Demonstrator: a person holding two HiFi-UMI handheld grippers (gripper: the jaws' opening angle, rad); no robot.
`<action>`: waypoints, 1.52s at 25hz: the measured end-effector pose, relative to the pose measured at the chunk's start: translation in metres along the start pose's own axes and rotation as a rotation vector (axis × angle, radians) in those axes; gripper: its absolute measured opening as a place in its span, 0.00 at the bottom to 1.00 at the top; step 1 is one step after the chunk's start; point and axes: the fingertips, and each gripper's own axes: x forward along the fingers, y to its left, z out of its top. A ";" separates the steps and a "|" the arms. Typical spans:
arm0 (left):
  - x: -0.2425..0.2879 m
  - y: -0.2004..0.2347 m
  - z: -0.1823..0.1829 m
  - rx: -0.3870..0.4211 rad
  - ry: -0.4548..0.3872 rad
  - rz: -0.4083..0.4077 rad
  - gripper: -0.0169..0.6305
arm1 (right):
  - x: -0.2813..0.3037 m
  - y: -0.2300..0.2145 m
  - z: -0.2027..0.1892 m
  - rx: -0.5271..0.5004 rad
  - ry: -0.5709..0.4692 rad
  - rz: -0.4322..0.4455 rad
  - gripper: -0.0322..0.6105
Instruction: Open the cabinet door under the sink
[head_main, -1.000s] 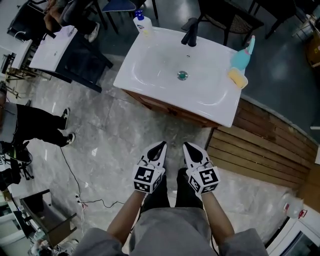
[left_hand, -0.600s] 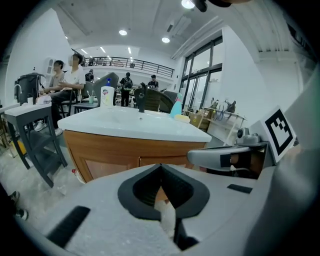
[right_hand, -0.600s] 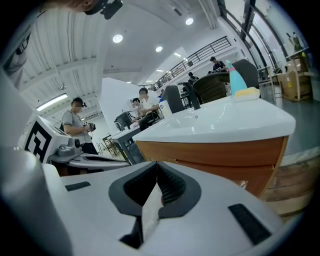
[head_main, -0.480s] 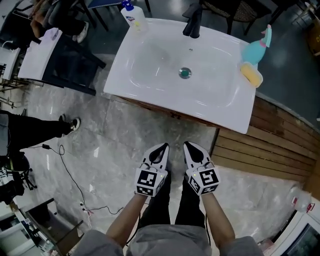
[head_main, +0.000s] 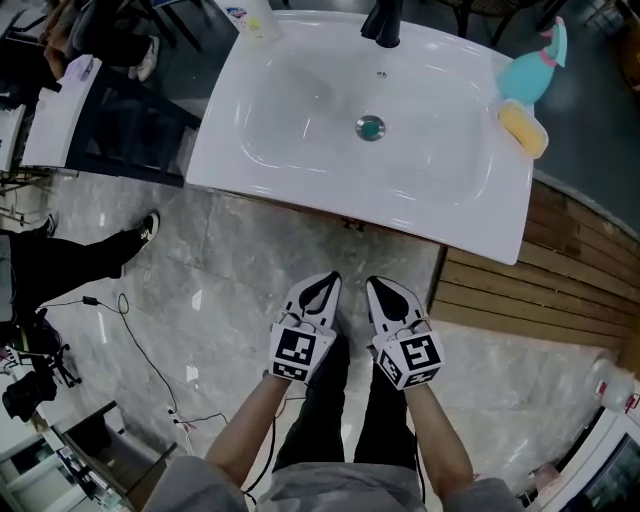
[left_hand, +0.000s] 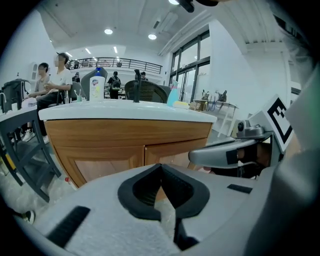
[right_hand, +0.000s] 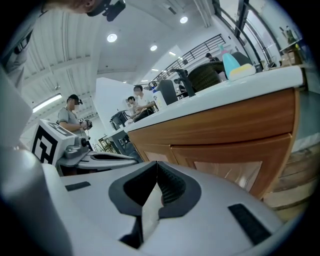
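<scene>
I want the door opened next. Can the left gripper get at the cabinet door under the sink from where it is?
Probably yes. The left gripper points at the cabinet door, and nothing stands between them. It is still apart from the door, and its fingers are shut, so they would need to open first.

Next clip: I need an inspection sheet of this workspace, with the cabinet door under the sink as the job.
Surface: grey marble floor; white sink, basin empty.
Job's things: cabinet doors both shut.
Clutter: teal bottle and yellow sponge on the sink's right corner; white bottle at its back left.
Grippers: left gripper and right gripper both shut, empty, side by side short of the doors, touching nothing.
Cables: black cable trailing over the floor at left.
Surroundings: bystander's legs at left, wood decking at right, seated people beyond the sink.
</scene>
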 end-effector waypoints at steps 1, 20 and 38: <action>0.005 0.001 -0.004 0.016 0.007 -0.004 0.04 | 0.002 -0.001 -0.003 0.005 0.000 0.000 0.07; 0.100 0.031 -0.097 0.271 0.176 -0.133 0.16 | 0.039 -0.042 -0.065 0.090 0.005 -0.046 0.07; 0.153 0.047 -0.119 0.674 0.257 -0.181 0.20 | 0.038 -0.063 -0.096 0.129 0.031 -0.077 0.07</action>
